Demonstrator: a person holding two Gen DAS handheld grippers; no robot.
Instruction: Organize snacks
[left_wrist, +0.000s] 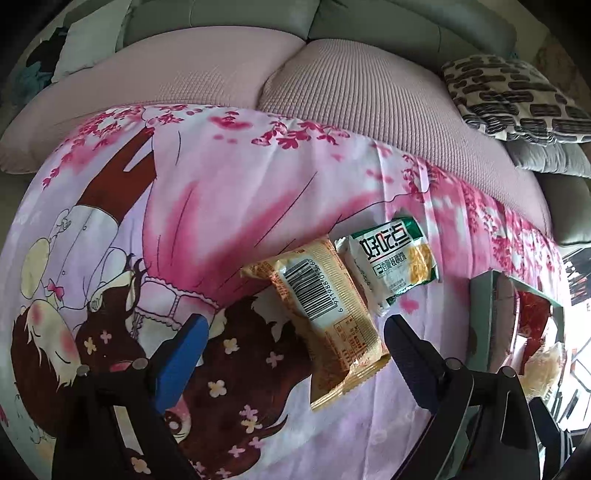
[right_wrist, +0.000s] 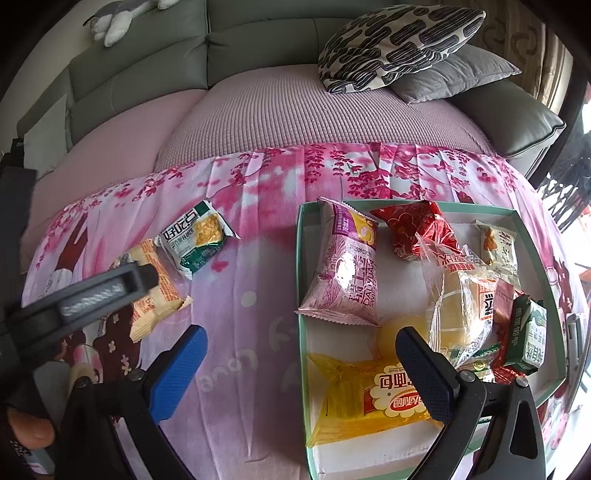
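A tan snack packet (left_wrist: 325, 306) with a barcode lies on the pink cartoon-print cloth (left_wrist: 229, 192). My left gripper (left_wrist: 294, 322) is open, its fingers on either side of the packet. A green-and-white packet (left_wrist: 388, 258) lies just beyond it. In the right wrist view, a finger of my left gripper (right_wrist: 103, 291) hangs over the tan packet (right_wrist: 159, 295), with the green-and-white packet (right_wrist: 195, 240) nearby. My right gripper (right_wrist: 300, 334) is open and holds nothing, above the left rim of a green-edged box (right_wrist: 301, 258). Inside lie a pink packet (right_wrist: 343, 269), a yellow one (right_wrist: 369, 398) and several others.
The box (left_wrist: 487, 317) sits at the right edge of the left wrist view. Behind the cloth is a sofa seat with a pink cover (right_wrist: 266, 110), a patterned pillow (right_wrist: 395, 44) on a grey cushion (right_wrist: 454, 77), and a plush toy (right_wrist: 114, 18). A hand (right_wrist: 29, 428) shows at lower left.
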